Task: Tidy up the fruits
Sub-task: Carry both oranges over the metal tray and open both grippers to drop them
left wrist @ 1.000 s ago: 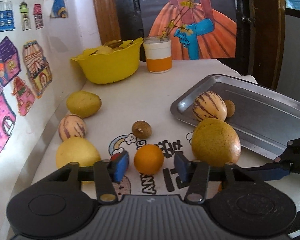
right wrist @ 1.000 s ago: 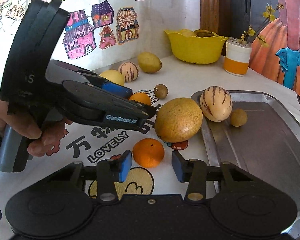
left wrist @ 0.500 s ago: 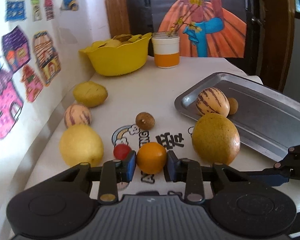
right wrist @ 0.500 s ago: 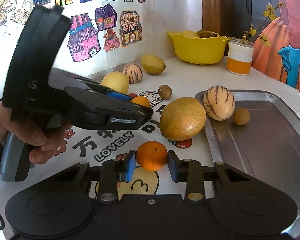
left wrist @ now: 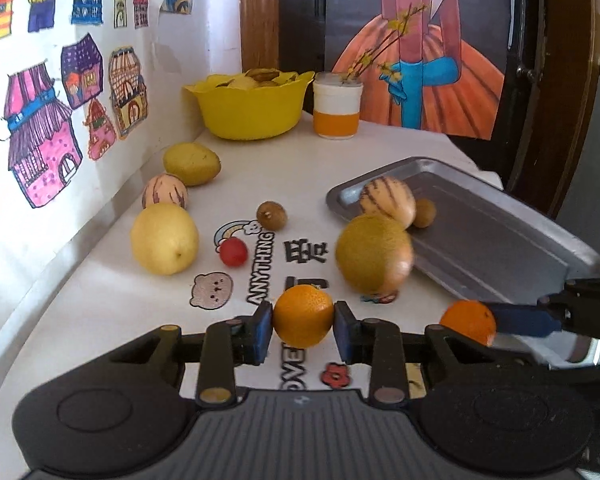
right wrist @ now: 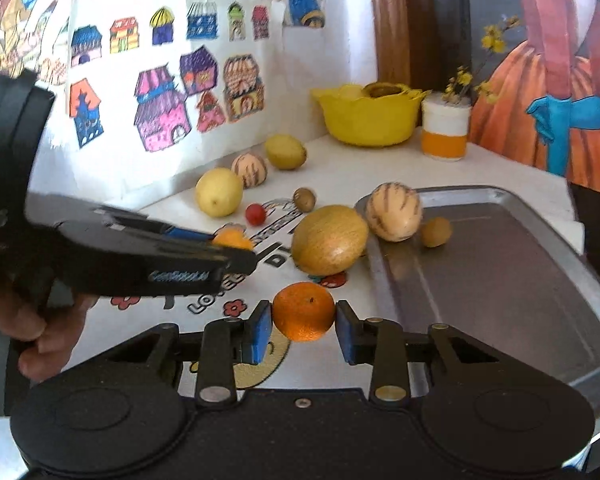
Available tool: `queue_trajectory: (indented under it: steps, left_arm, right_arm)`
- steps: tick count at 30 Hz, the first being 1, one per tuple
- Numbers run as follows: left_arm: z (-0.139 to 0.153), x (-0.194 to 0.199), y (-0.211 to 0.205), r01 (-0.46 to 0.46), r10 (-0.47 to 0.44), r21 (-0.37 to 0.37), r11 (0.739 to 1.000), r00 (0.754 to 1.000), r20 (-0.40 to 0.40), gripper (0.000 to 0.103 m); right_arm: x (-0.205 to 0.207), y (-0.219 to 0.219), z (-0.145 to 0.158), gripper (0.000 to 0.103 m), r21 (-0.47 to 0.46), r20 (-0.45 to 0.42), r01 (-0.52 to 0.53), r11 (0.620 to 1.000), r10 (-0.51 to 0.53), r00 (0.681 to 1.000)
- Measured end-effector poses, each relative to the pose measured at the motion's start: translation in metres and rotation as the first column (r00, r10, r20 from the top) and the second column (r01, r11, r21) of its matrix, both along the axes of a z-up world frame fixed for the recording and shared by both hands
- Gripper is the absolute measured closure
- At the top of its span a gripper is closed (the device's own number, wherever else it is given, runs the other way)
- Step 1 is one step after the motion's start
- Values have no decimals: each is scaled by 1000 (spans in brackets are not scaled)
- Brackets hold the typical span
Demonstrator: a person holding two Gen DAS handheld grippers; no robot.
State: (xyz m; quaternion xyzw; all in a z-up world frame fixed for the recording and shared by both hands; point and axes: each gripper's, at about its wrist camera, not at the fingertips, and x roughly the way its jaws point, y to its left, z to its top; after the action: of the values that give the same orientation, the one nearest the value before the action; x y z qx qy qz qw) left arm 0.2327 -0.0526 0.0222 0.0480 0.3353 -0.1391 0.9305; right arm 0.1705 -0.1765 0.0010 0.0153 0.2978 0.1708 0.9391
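Two small round oranges are held at once, so the step in hand is judged to be the pick-up and carry of loose fruit towards the shallow grey metal tray (left wrist: pixel 500 240). On the left, the left gripper (left wrist: pixel 303 326) is clamped on one small round orange (left wrist: pixel 303 315), seated squarely between its blue pads (left wrist: pixel 265 330) and apparently lifted clear of the white printed tablecloth (left wrist: pixel 100 300). On the right, the right gripper (right wrist: pixel 303 326) is clamped likewise on the other small round orange (right wrist: pixel 303 311), centred between its pads just beside the tray's near-left rim. Next, both fruits would have to be carried over the rim, past the large yellow-green mango (right wrist: pixel 329 240) resting against it, and released onto bare metal.
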Motion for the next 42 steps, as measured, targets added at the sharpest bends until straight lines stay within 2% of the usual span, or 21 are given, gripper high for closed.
queue_trajectory:
  steps: [8, 15, 18, 22, 27, 38, 42]
  left_arm:
    - [21, -9, -35, 47, -45, -42, 998, 998, 33, 68]
    - [25, 1, -77, 95, -94, -62, 994, 995, 29, 68]
    - [21, 10, -95, 92, -92, -68, 993, 996, 4, 68]
    - [11, 22, -117, 83, -86, -51, 995, 995, -48, 68]
    - [4, 25, -131, 97, -99, -29, 995, 993, -70, 68]
    - [-4, 28, -132, 104, -106, -25, 994, 988, -114, 67]
    - [-3, 21, -129, 112, -114, -29, 993, 988, -106, 64]
  right_arm:
    - [-12, -38, 4, 67, 8, 51, 136, 991, -136, 989]
    - [-16, -71, -11, 67, 6, 18, 239, 971, -239, 971]
    - [-17, -83, -18, 67, 6, 3, 264, 964, -264, 964]
    - [-17, -92, -25, 67, 7, -7, 281, 960, -281, 960]
    - [-14, -98, -28, 66, 11, -10, 284, 959, -283, 959]
    - [-13, -95, -27, 65, 9, 4, 272, 962, -272, 962]
    - [-17, -94, -26, 51, -6, 11, 277, 961, -277, 961]
